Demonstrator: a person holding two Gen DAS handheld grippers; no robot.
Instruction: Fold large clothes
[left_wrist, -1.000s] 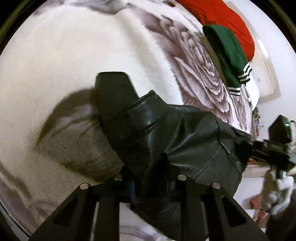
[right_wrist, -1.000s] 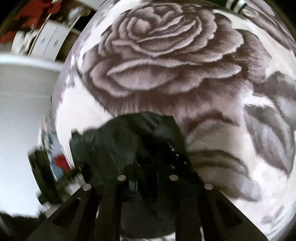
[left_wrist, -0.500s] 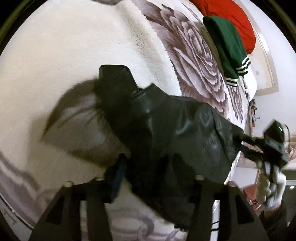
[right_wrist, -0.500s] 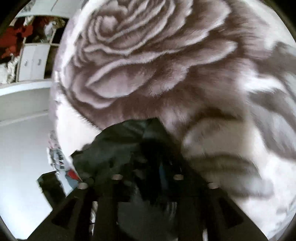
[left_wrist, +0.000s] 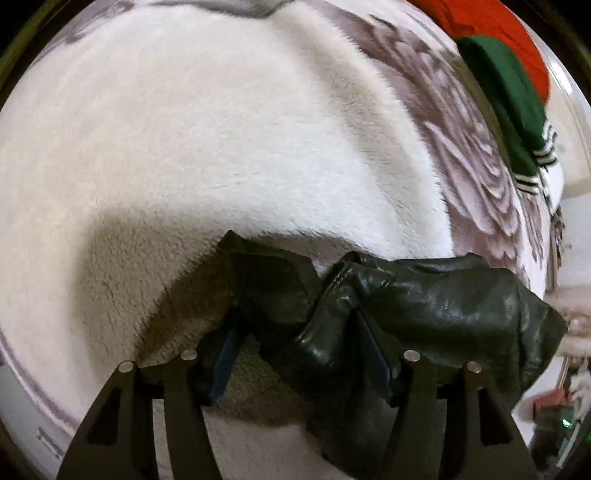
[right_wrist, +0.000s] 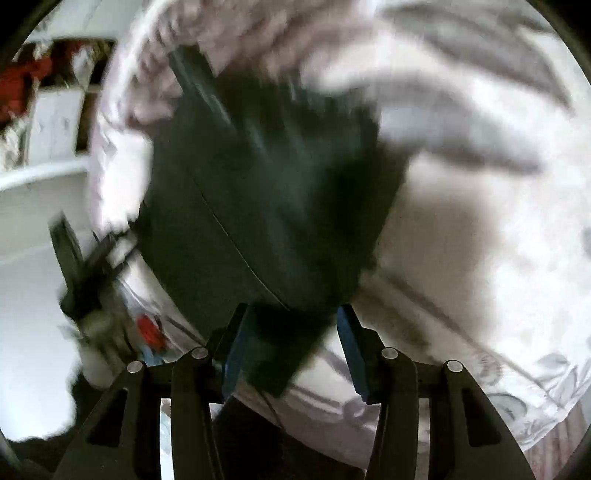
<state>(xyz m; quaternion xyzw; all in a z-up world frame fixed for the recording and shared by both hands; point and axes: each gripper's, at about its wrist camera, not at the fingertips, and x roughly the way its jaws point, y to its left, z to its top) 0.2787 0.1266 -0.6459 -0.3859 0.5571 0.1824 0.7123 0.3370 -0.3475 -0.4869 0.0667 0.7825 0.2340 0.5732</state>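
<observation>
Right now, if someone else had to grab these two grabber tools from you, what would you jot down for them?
Left gripper: open, black leather jacket draped between its fingers, not clamped.
Right gripper: open, jacket hem between its fingers; view blurred.
The jacket lies bunched on the rose-print blanket.
A green garment and a red garment lie at the far edge.
Done: jacket just let go.
Left: check the fold, tidy it.
</observation>
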